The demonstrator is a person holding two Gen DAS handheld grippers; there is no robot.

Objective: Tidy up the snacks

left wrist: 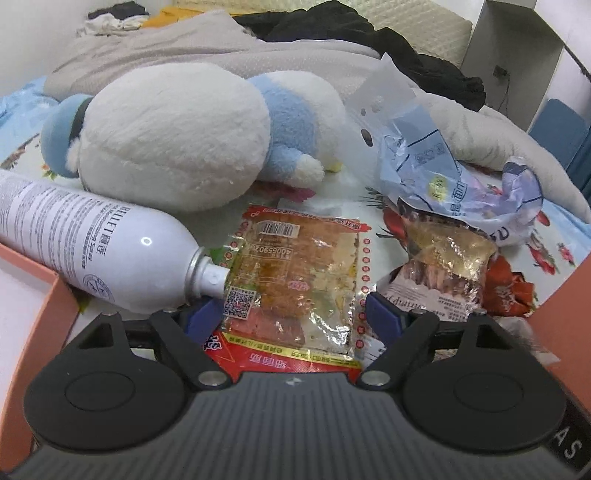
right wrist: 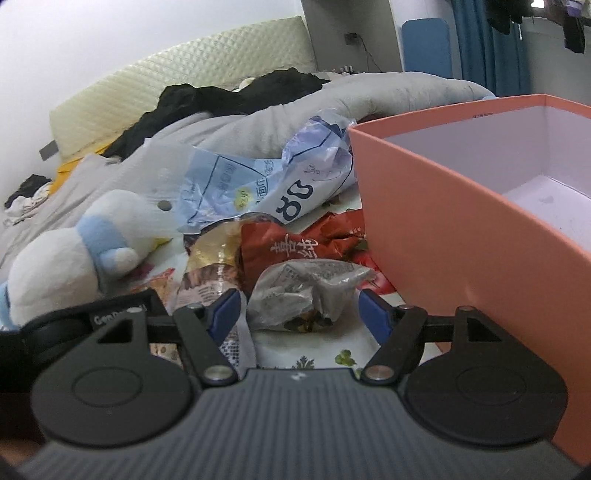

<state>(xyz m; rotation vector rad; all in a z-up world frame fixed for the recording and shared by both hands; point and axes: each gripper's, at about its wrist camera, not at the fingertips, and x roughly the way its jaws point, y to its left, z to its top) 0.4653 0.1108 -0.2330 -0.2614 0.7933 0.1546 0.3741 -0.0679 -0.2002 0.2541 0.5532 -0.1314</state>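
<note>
In the left wrist view my left gripper (left wrist: pixel 293 317) is open, its blue pads either side of a flat red-edged clear snack packet (left wrist: pixel 295 280) on the bed. A gold-topped snack pack (left wrist: pixel 443 266) and a crumpled pale blue bag (left wrist: pixel 443 173) lie to its right. In the right wrist view my right gripper (right wrist: pixel 301 314) is open around a small crinkled clear packet of dark bits (right wrist: pixel 306 295). Behind it lie a red snack bag (right wrist: pixel 291 247), the gold-topped pack (right wrist: pixel 210 258) and the blue bag (right wrist: pixel 266 181). An open salmon box (right wrist: pixel 461 229) stands right.
A white spray can (left wrist: pixel 85 243) lies at left with its nozzle touching the red-edged packet. A white and blue plush toy (left wrist: pixel 177 136) lies behind it, also in the right wrist view (right wrist: pixel 70 258). Grey blanket and black clothes (left wrist: pixel 351 33) fill the back. Salmon box edges (left wrist: pixel 37 306) flank my left gripper.
</note>
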